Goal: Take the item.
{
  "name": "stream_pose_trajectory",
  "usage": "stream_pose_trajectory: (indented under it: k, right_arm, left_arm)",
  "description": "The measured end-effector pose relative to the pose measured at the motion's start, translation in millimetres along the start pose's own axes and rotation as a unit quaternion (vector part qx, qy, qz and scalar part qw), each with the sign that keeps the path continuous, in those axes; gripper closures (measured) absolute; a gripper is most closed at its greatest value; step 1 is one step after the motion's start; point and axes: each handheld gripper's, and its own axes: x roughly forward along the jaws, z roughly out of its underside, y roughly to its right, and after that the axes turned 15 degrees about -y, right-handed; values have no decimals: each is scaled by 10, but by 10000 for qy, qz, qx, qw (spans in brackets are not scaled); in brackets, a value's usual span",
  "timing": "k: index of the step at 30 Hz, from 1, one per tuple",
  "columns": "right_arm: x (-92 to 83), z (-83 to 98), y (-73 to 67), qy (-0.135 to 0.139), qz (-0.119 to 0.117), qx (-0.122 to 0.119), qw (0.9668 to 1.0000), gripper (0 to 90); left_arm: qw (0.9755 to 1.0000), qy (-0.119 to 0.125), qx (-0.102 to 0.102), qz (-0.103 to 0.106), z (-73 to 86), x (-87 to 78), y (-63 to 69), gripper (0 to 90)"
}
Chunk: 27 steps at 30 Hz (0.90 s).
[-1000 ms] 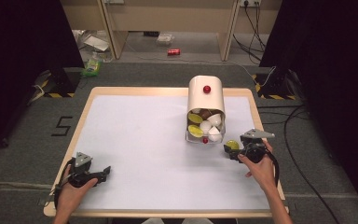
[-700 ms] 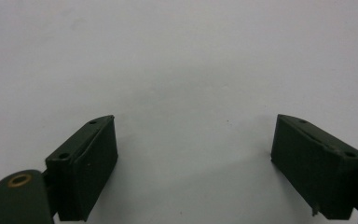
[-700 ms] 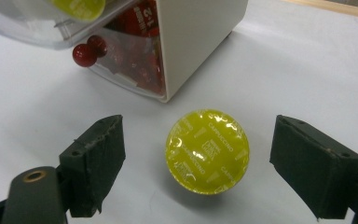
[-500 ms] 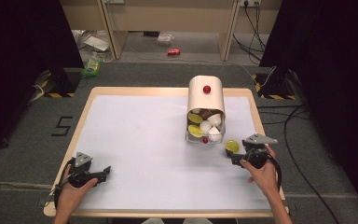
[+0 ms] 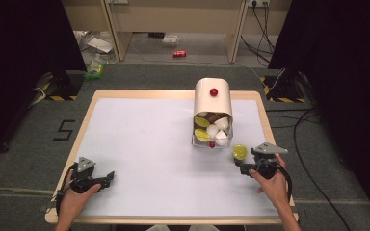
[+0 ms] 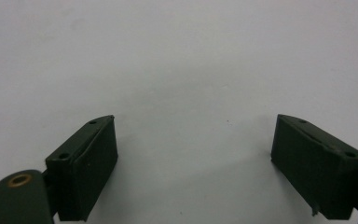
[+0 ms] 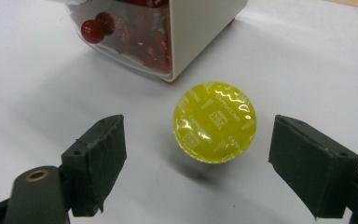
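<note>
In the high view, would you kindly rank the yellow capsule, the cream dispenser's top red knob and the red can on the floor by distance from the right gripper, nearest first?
1. Yellow capsule: on the table just beside the right gripper, which is open.
2. Top red knob: on the cream dispenser, mid-table toward the far edge.
3. Red can: on the floor beyond the table.

Yellow capsule (image 7: 214, 122) — foil up, beside dispenser (image 5: 213, 111).

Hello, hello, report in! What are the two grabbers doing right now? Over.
Left gripper open, idle over bare table. Right gripper open, backed off the yellow coffee capsule, which sits foil-up beside the capsule dispenser. Nothing blocking.
</note>
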Motion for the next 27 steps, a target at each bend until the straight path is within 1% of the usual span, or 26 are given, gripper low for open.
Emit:
stream_pose_trajectory:
  k: [14, 27]
  right_arm:
    - [8, 182, -24, -127, -24, 49, 9999, 194]
    - [-8, 296, -74, -171, -68, 18, 9998, 193]
  left_arm:
    - [10000, 1, -1, 2, 0, 0, -1, 137]
    - [10000, 1, 0, -1, 0, 0, 0, 137]
